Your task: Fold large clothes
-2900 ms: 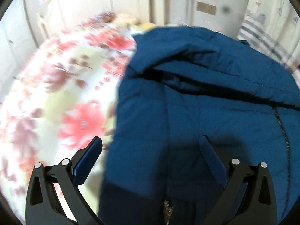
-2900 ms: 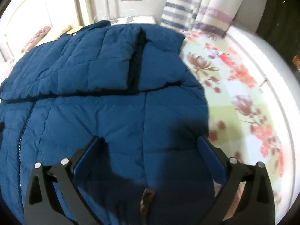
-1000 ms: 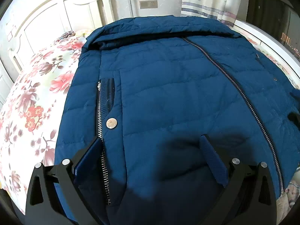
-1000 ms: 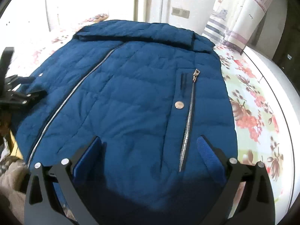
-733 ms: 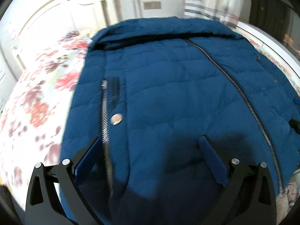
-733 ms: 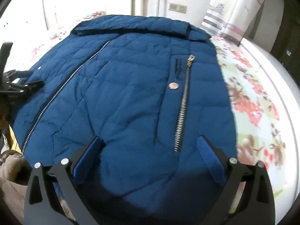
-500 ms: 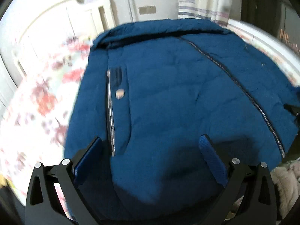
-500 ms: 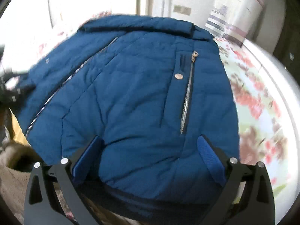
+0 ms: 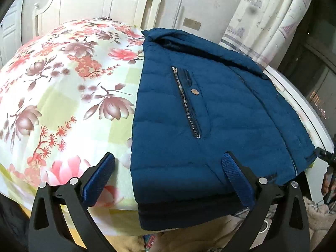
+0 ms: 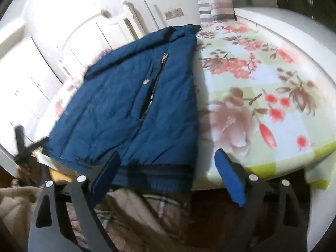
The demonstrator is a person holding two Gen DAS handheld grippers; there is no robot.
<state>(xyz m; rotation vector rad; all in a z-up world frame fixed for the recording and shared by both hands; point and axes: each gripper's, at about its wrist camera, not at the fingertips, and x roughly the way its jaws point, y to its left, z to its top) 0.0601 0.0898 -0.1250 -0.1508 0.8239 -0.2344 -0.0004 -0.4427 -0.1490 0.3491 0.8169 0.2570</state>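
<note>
- Bed with floral-print sheet [image 9: 69, 88] [image 10: 262, 96]: pink and brown flowers on pale green and white checks; white panelled wooden headboard [image 9: 88, 6] at far end.
- Lying directly on it: dark blue quilted puffer jacket [image 9: 210, 126] [image 10: 130, 105], flat, front up, collar toward headboard.
- Jacket hem hangs over bed's near edge.
- Bare sheet shows on both sides of jacket.

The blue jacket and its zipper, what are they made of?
The blue jacket looks like smooth woven synthetic fabric over soft padding, going by its stitched puffy panels; the filling cannot be seen. The pocket zipper looks like metal, since its teeth shine silver.
</note>
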